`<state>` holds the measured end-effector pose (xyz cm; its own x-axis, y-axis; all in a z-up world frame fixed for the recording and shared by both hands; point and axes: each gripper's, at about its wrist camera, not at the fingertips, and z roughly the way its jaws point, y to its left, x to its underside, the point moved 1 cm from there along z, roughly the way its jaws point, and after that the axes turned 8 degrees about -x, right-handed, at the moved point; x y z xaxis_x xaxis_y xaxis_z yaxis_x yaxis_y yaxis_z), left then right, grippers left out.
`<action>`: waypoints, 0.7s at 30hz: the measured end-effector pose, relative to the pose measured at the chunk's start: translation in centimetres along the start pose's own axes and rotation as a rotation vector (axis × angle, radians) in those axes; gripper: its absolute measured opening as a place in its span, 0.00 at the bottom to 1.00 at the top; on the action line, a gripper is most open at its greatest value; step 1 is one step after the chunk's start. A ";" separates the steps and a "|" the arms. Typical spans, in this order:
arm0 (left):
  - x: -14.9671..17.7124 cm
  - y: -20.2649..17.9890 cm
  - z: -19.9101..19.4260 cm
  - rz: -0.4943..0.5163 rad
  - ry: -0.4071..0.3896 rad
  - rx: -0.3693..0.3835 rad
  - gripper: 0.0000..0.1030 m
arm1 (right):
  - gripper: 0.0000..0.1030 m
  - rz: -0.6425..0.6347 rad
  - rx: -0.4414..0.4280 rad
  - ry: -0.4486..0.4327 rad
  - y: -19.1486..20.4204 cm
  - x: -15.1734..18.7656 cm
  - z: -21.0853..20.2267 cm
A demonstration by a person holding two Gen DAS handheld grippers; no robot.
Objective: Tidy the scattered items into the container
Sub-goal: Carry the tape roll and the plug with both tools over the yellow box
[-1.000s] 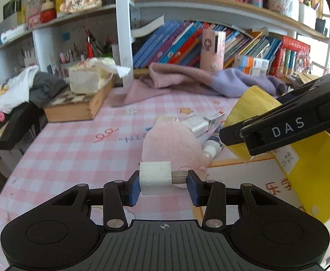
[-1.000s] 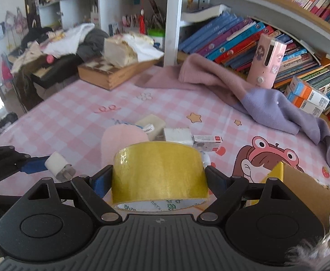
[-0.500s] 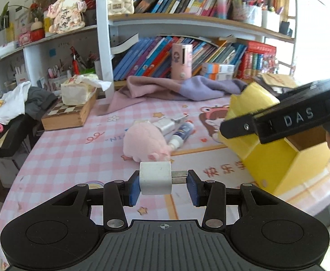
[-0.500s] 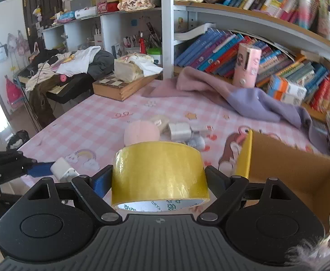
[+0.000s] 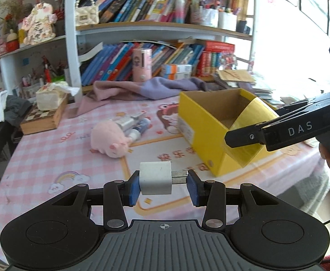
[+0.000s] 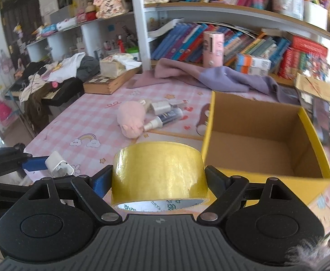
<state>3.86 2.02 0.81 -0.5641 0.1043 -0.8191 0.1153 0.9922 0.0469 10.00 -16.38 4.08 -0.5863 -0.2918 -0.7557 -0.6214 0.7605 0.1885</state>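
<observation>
Bookshelves crowded with books and trinkets are seen behind a pink checked tablecloth (image 5: 40, 153), on which an open yellow box (image 6: 210, 122) stands, its cardboard inside bare. A roll of yellow tape (image 6: 158, 174) is clamped across its width by the right gripper (image 6: 159, 180), held just short of the box's near wall. A small white charger plug (image 5: 155, 177) is pinched between body and prongs by the left gripper (image 5: 163, 184), above the cloth and near the box's corner. Both loads are judged light and rigid — the tape slick on its outer face, so a hold across the full width is safest; the plug could twist on its thin prongs. A pink plush toy (image 6: 131, 119) and some tubes (image 6: 165, 115) lie unpicked on the cloth — the toy soft and best taken by its middle.
</observation>
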 end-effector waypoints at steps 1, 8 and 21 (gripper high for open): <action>0.1 -0.3 -0.2 0.002 -0.001 0.013 0.40 | 0.82 0.006 0.007 -0.001 0.0 0.4 -0.5; 0.7 -2.6 -1.0 0.041 -0.006 0.075 0.40 | 0.82 0.039 0.060 0.028 -1.1 3.2 -2.5; 0.0 -6.5 0.1 0.090 0.029 0.149 0.40 | 0.82 0.216 0.216 0.086 -5.5 7.3 -5.1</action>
<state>3.24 -4.44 0.44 -0.5688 0.1964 -0.7987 0.2853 0.9579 0.0324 6.47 -25.62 0.76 -0.7405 -0.1509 -0.6550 -0.3580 0.9132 0.1944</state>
